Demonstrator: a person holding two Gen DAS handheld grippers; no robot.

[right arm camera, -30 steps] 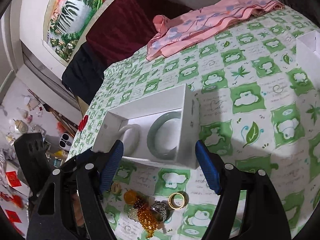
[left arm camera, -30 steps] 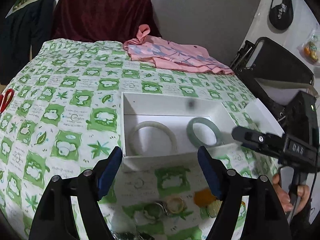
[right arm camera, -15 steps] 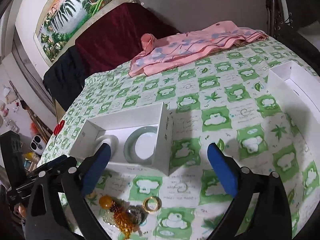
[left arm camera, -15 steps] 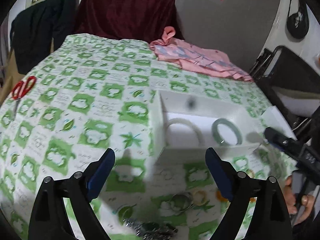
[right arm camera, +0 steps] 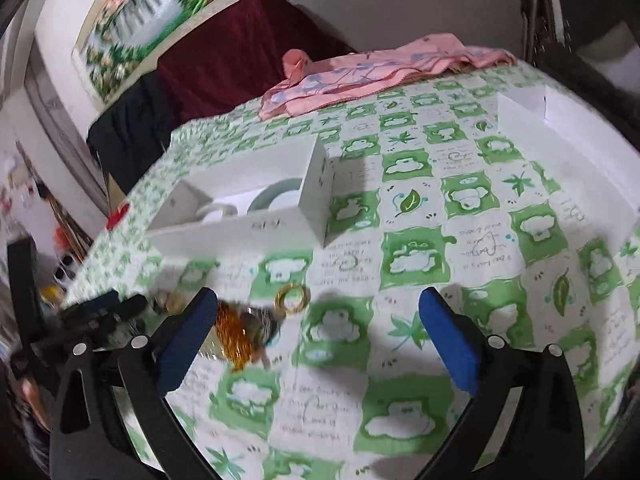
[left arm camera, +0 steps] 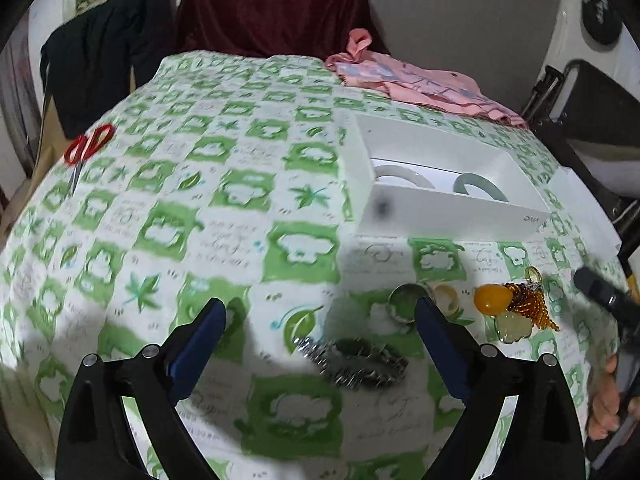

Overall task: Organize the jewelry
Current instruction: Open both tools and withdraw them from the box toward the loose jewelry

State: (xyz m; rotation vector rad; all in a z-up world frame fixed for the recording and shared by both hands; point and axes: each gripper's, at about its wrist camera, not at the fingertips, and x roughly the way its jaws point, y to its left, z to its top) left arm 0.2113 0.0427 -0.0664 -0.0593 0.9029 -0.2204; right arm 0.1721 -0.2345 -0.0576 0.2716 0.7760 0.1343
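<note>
Both grippers hover over the table [left arm camera: 248, 200], which wears a green-and-white checked cloth. The left gripper [left arm camera: 320, 332] has its jaws spread wide and holds nothing; a dark chain bracelet [left arm camera: 360, 364] lies between its blue pads. At its 1 o'clock sits the white box [left arm camera: 452, 212] with a pale bangle [left arm camera: 400, 174] and a green bangle [left arm camera: 478, 184] inside. The loose jewelry lies just in front of the box: an amber bead [left arm camera: 493, 299], a beaded orange charm [left arm camera: 528, 304] and a pale jade pendant [left arm camera: 513, 327]. The right gripper [right arm camera: 318, 328] also has its jaws wide apart, empty, with a gold ring [right arm camera: 292, 299] near its 11 o'clock. Red scissors [left arm camera: 86, 148] lie at the table's far left edge.
</note>
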